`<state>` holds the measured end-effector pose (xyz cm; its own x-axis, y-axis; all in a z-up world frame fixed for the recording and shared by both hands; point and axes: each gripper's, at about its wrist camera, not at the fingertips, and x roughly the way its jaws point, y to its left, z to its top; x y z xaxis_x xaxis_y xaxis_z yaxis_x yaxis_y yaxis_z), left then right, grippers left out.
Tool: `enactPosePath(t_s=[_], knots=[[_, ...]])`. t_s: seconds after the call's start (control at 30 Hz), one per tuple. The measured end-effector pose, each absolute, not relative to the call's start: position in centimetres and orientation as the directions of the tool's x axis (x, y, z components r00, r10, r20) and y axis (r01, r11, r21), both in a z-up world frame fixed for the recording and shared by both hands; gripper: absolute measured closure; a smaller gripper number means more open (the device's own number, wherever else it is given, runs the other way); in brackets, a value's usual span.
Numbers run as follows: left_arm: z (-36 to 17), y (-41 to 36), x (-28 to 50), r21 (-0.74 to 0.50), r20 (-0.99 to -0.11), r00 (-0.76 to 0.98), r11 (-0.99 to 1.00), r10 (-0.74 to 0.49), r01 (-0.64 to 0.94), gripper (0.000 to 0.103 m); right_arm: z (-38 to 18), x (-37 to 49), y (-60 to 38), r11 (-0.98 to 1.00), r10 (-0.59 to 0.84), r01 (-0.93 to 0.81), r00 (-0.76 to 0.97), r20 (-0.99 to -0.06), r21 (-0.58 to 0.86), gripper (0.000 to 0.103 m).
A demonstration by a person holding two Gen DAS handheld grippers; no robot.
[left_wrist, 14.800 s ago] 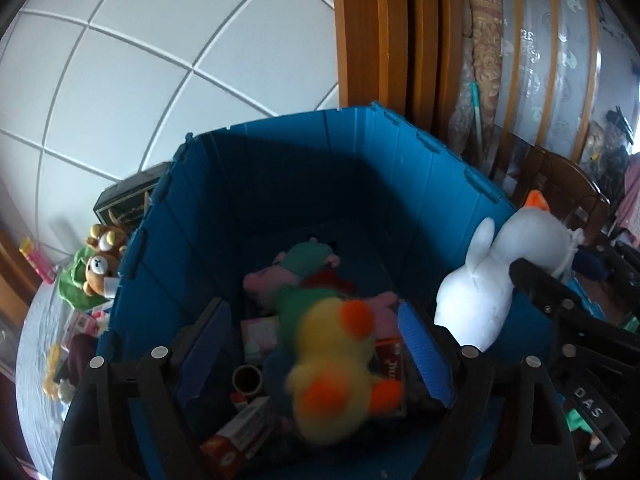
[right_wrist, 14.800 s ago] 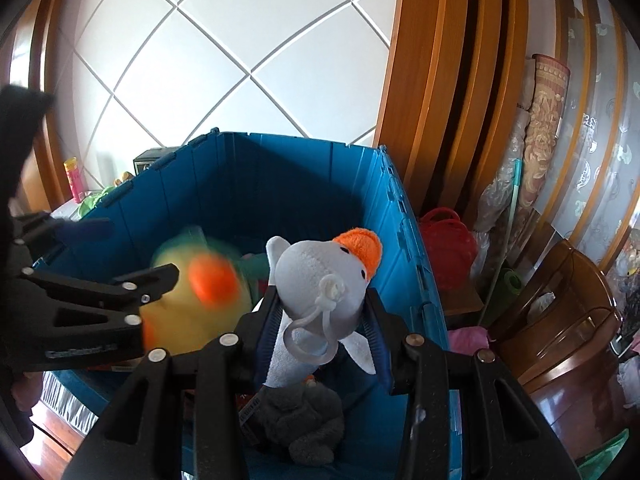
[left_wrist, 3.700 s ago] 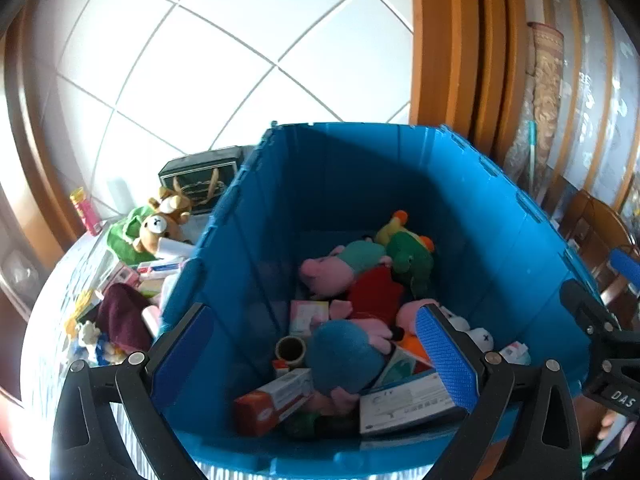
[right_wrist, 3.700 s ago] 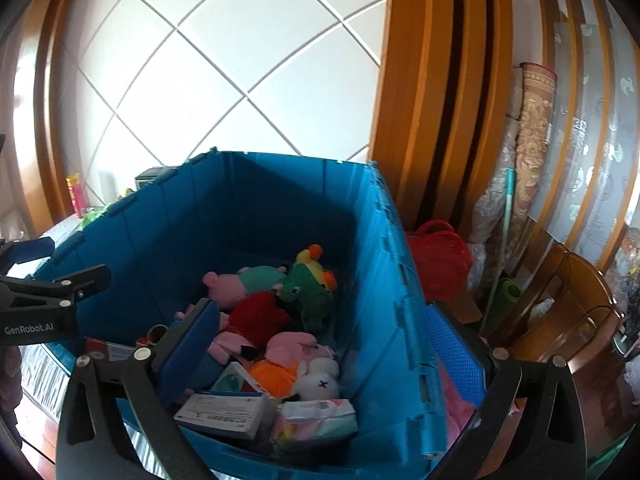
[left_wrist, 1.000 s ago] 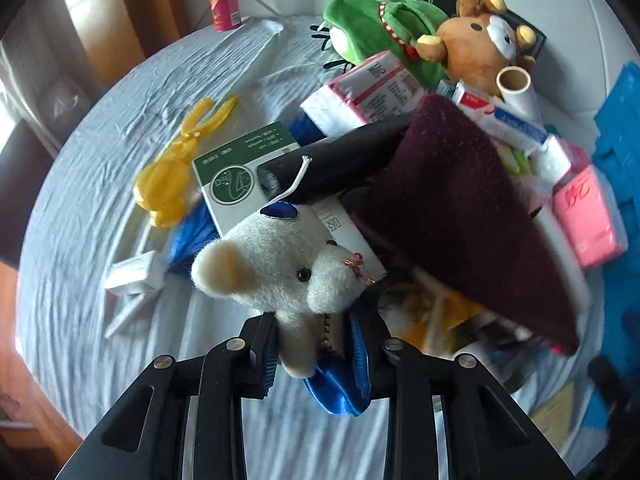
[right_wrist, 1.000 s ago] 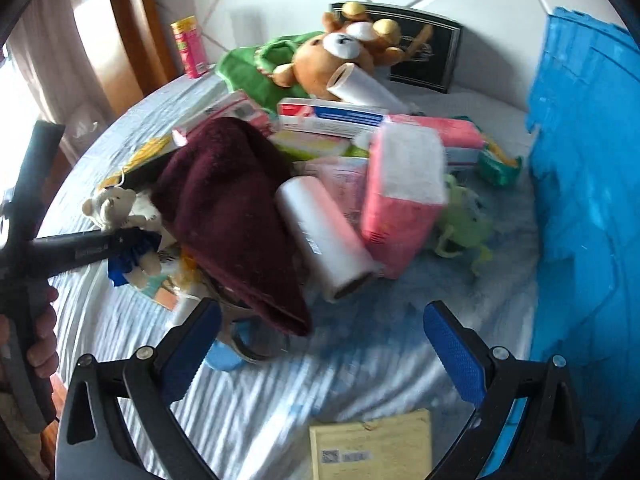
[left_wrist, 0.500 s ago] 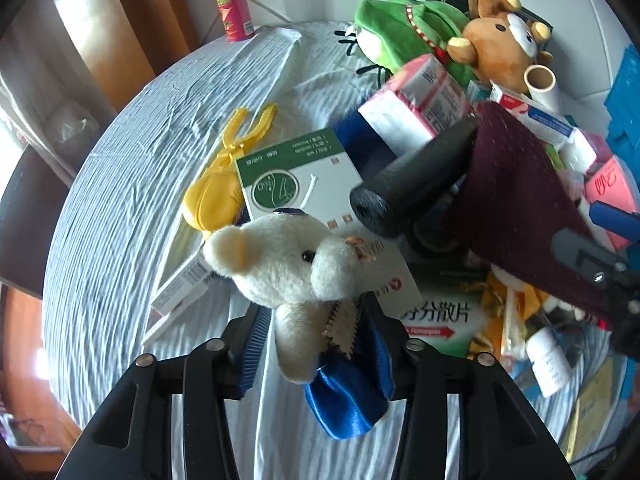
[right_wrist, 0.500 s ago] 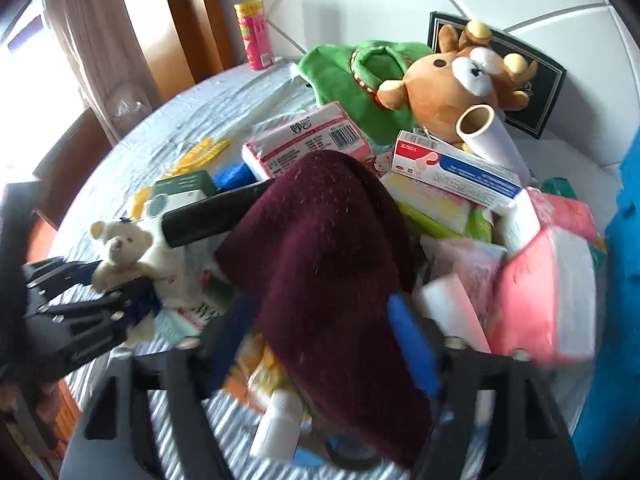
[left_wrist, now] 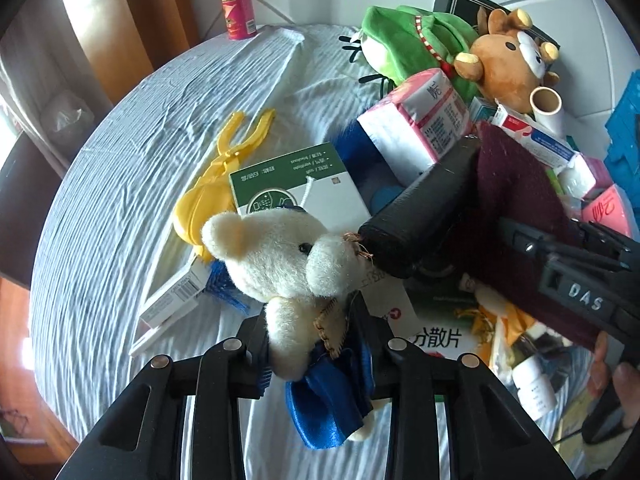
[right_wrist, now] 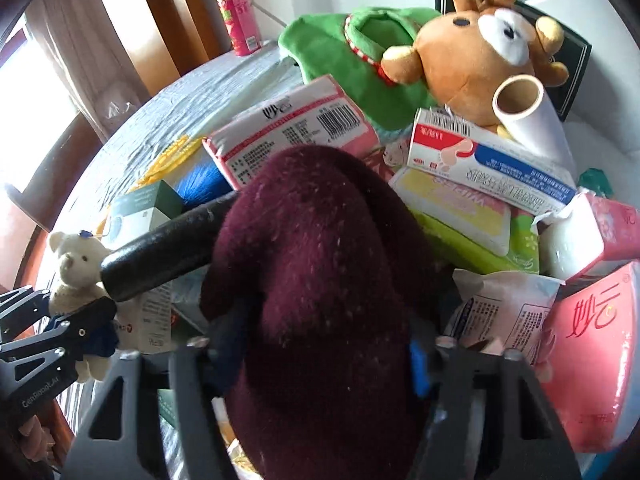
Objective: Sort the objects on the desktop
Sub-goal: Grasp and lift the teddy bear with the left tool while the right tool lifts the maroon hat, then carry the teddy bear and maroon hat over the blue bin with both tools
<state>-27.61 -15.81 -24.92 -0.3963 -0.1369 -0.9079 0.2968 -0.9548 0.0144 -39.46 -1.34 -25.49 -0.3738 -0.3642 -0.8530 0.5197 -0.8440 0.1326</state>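
Jaws on both grippers are closing. At the bottom centre of the right wrist view, the right gripper [right_wrist: 320, 354] clamps a large maroon fuzzy knitted cloth [right_wrist: 320, 280], which fills the middle of that frame and bulges between the pads. In the lower centre of the left wrist view, the left gripper [left_wrist: 316, 344] pinches a small cream plush teddy bear with a blue satin bow [left_wrist: 288, 264] by its body, the head sticking up above the fingers.

Both items belong to a heap on a round table under a pale blue striped cloth [left_wrist: 120, 208]. A black cylinder [right_wrist: 168, 248] runs from under the maroon cloth toward the bear's snout. Behind, in the upper part of both views, lie a green plush slipper [right_wrist: 340, 52], a brown plush bear toy [right_wrist: 476, 44], and pink tissue packs [right_wrist: 292, 128].

Likely risks: lifting the maroon cloth may drag the cylinder or topple the boxes stacked against it — they seem to overlap its edges. The teddy, held only at its soft middle, could slip out.
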Motion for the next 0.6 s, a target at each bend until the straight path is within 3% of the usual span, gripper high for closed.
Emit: enactPosePath(t_s=[0.1, 0.2, 0.6], knots=[[-24.1, -15.9, -27.0, 0.016, -0.903, -0.405, -0.954, -0.142, 0.299, 0.072, -23.8, -38.6, -0.7, -0.843, -0.395, 0.517, -0.405, -0.825, 0.15, 0.074], [-22.5, -16.2, -26.1, 0.011, -0.887, -0.438, -0.953, -0.149, 0.301, 0.073, -21.8, -37.7, 0.0, -0.838, -0.423, 0.519, -0.43, -0.798, 0.165, 0.079], [-15.8, -16.2, -23.9, 0.005, -0.807, -0.563, -0.955, -0.178, 0.295, 0.073, -12.8, -33.6, 0.9, -0.819, -0.49, 0.556, -0.548, -0.678, 0.142, 0.081]])
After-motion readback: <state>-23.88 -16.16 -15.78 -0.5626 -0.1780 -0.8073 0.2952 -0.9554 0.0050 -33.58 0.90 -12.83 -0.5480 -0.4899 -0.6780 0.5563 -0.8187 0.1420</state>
